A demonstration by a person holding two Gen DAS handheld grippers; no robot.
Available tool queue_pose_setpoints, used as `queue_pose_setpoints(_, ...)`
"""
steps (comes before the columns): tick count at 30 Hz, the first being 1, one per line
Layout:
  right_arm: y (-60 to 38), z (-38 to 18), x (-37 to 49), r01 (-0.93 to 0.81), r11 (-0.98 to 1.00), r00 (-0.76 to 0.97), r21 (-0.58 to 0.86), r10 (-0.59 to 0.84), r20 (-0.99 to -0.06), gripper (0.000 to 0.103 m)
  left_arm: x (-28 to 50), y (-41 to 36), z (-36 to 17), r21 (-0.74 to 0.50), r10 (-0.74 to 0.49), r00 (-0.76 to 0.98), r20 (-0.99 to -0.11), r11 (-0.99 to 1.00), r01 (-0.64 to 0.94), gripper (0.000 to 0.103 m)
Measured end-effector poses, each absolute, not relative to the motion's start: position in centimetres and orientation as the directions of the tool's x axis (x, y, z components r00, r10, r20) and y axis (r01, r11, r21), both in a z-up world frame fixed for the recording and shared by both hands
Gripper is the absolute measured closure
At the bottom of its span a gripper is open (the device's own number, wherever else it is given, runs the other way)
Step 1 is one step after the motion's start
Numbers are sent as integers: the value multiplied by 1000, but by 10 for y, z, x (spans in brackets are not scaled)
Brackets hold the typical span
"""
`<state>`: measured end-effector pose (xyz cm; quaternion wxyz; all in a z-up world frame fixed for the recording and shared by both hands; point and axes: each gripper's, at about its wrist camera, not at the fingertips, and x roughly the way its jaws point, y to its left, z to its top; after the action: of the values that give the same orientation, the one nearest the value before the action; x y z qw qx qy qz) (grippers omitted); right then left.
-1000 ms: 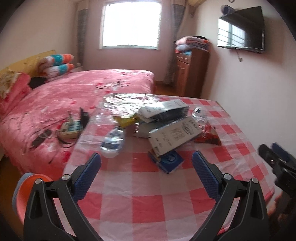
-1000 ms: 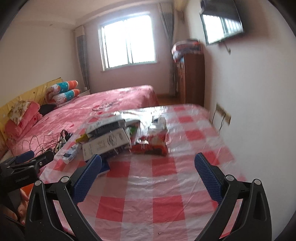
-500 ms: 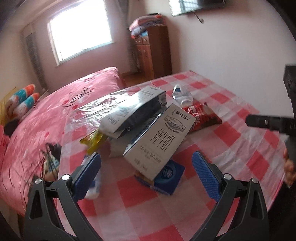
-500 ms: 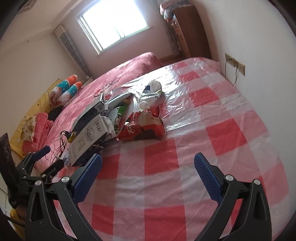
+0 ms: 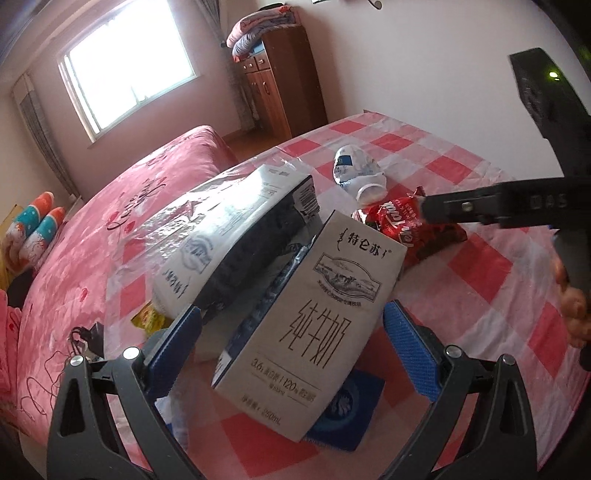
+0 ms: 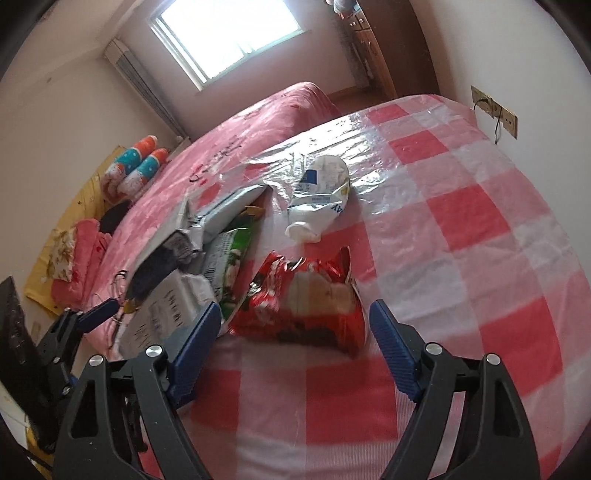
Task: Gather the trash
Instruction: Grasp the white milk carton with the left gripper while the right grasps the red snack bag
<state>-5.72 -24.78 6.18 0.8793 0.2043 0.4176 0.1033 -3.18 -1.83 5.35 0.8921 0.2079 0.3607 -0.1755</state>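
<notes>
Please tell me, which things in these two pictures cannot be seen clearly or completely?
- Blue packet, left wrist view: mostly covered by the milk carton.
- Yellow wrapper, same view: hidden behind the left tool and the grey box.
- Red snack bag, right wrist view: print blurred.

Checked surface point(image 6: 461, 221) carries milk carton point(image 5: 314, 321), red snack bag point(image 6: 306, 302), crumpled white bag point(image 6: 321, 192), blue packet point(image 5: 351, 410).

A red-and-white checked worktop point(image 5: 476, 266) sits beside a pink bed point(image 5: 140, 192); a bright window point(image 5: 129, 70) at 11 o'clock, a wooden cabinet point(image 5: 280, 85) topped with folded blankets point(image 5: 255, 31) at 12.
</notes>
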Motion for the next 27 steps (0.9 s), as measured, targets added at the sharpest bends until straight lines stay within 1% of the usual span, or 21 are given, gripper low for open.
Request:
queue_pose_setpoints(2,-246,58,-49,-3,904,628,429,335,-702,21,-29,-21,51,240,-169,674,-719,850,469,7)
queue_pose_setpoints(4,-244,55,-45,-1,915,632,403,313,-709,21,-28,-24,49,234,-176,669,-722,848,476,13)
queue_pose_setpoints(5,-243,54,-43,-4,919,633,394,308,-711,21,-27,-25,47,237,-169,666,-726,849,473,21)
queue_pose_setpoints(6,-242,52,-40,-7,920,633,392,308,-711,21,-25,-27,45,240,-162,666,-728,850,469,23)
queue_pose_setpoints(9,-239,49,-34,-17,927,638,374,298,-710,21,-22,-27,41,222,-165,663,-730,860,459,24)
queue_pose_setpoints(11,-237,48,-31,-37,927,640,372,308,-704,23,-22,-26,42,203,-174,664,-727,870,450,24)
queue_pose_setpoints(15,-228,47,-27,-54,948,648,314,273,-711,41,-24,-23,44,161,-194,666,-720,887,432,28)
queue_pose_setpoints(19,-228,48,-28,-63,946,647,318,282,-709,42,-27,-19,46,122,-207,665,-718,902,413,31)
queue_pose_setpoints(27,-223,51,-47,-84,950,662,301,279,-696,47,-39,-1,52,2,-254,652,-714,931,365,35)
